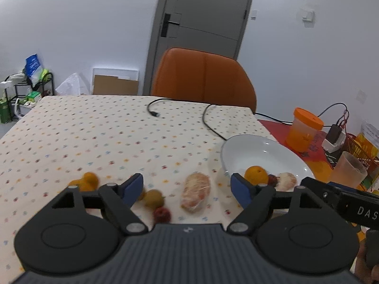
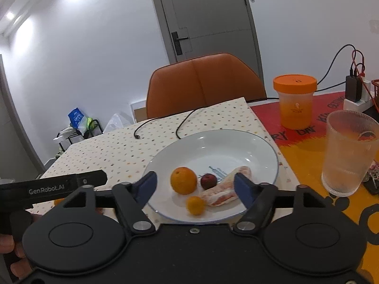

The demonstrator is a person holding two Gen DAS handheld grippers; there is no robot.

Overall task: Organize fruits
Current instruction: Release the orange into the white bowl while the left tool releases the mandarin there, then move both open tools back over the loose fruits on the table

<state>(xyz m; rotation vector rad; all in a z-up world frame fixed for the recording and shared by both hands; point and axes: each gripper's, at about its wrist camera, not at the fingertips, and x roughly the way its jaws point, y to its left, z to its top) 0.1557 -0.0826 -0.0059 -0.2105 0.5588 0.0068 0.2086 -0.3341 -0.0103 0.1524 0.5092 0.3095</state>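
Observation:
My left gripper (image 1: 187, 188) is open above the spotted tablecloth (image 1: 94, 137). Between its fingers lie a wrapped pomelo wedge (image 1: 196, 196), a yellow-green fruit (image 1: 154, 198) and a small red fruit (image 1: 162, 215), none touched. Oranges (image 1: 87, 181) lie to its left. My right gripper (image 2: 195, 188) is open over the near side of the white plate (image 2: 213, 146). The plate holds a large orange (image 2: 183, 180), a small orange (image 2: 195, 205), a dark red plum (image 2: 208, 181) and a wrapped pomelo wedge (image 2: 225, 190).
An orange chair (image 1: 203, 78) stands at the table's far side. A black cable (image 1: 208, 120) lies across the cloth. To the right stand an orange-lidded cup (image 2: 295, 101), a ribbed glass (image 2: 348, 151), a charger (image 2: 354, 92) and keys (image 2: 374, 182).

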